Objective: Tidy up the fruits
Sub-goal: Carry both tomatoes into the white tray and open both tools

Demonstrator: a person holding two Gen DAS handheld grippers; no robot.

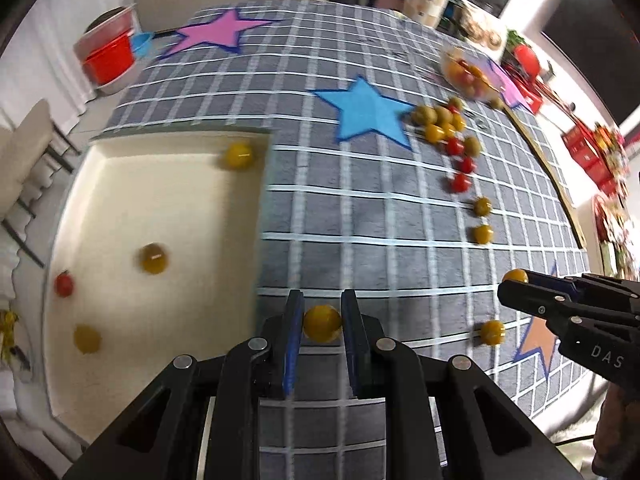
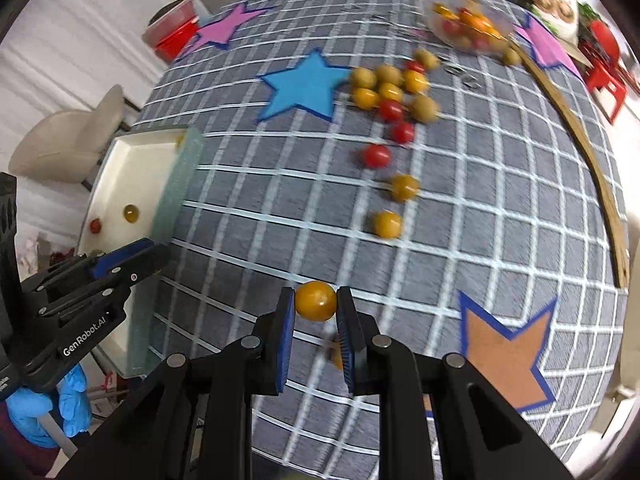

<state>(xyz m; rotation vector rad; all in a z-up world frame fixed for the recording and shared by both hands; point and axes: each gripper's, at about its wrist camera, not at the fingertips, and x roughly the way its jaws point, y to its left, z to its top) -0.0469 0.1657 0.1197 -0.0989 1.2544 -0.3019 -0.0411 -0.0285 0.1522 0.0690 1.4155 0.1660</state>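
Observation:
My left gripper (image 1: 322,312) is shut on a yellow tomato (image 1: 322,323), held just right of the cream tray (image 1: 120,200). The tray holds several tomatoes: yellow ones (image 1: 239,155) (image 1: 154,258) (image 1: 87,339) and a red one (image 1: 63,284). My right gripper (image 2: 316,300) is shut on another yellow tomato (image 2: 316,301) above the grey checked cloth (image 2: 460,208). It shows in the left wrist view (image 1: 516,280) at the right. A loose heap of yellow, green and red tomatoes (image 2: 394,96) lies mid-cloth. The left gripper appears in the right wrist view (image 2: 128,258) beside the tray (image 2: 132,168).
A clear bowl of tomatoes (image 2: 468,24) stands at the far edge. Single yellow tomatoes (image 2: 405,187) (image 2: 387,224) lie nearer; another (image 1: 492,332) lies under the right gripper. Red tubs (image 1: 108,56) and a chair (image 1: 32,136) stand beyond the table's left side.

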